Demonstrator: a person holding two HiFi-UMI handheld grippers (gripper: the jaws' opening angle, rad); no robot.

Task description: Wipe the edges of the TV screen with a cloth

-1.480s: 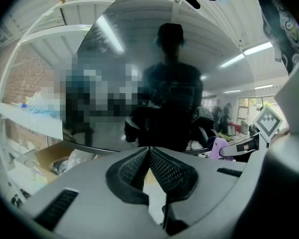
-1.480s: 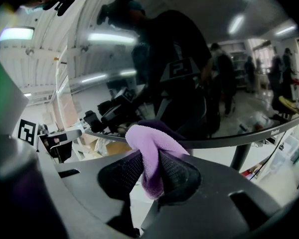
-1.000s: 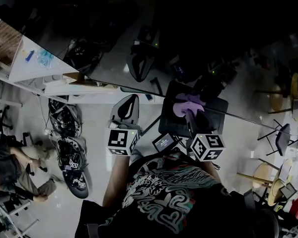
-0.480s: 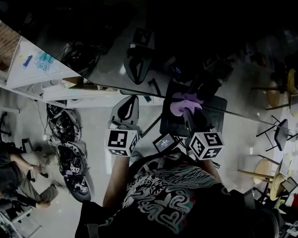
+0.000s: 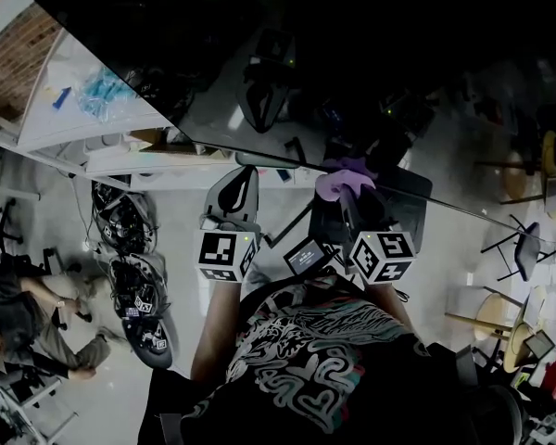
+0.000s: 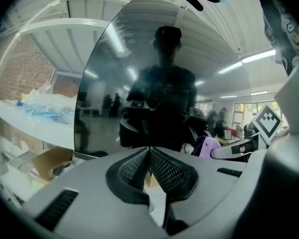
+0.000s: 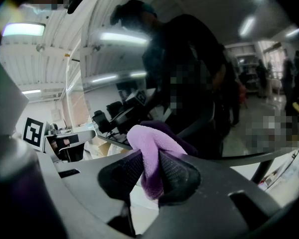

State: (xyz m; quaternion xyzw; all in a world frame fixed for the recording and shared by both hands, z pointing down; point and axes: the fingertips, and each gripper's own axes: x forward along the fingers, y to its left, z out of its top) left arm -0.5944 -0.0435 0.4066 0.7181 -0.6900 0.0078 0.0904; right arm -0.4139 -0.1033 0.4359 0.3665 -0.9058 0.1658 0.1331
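Left of the left tongs (image 6: 149,156), below a white shelf (image 6: 35,126), stands an open cardboard box (image 6: 37,164); what lies in it cannot be made out. On the shelf above it rests a clear plastic bag (image 6: 46,108) with blue pieces inside. Ahead of both tongs stands the TV screen (image 6: 154,63), dark and glossy, mirroring the person and the ceiling lights. The left tongs are pressed together with nothing between them, their tips near the screen's lower edge. The right tongs (image 7: 149,163) pinch a lilac cloth (image 7: 152,148). It is soft and bunched, and its folded top bulges above the pads. In the head view the cloth (image 5: 345,178) sits at the screen's lower edge, to the right of the left tongs (image 5: 238,193), and the right tongs (image 5: 350,202) grip it from below.
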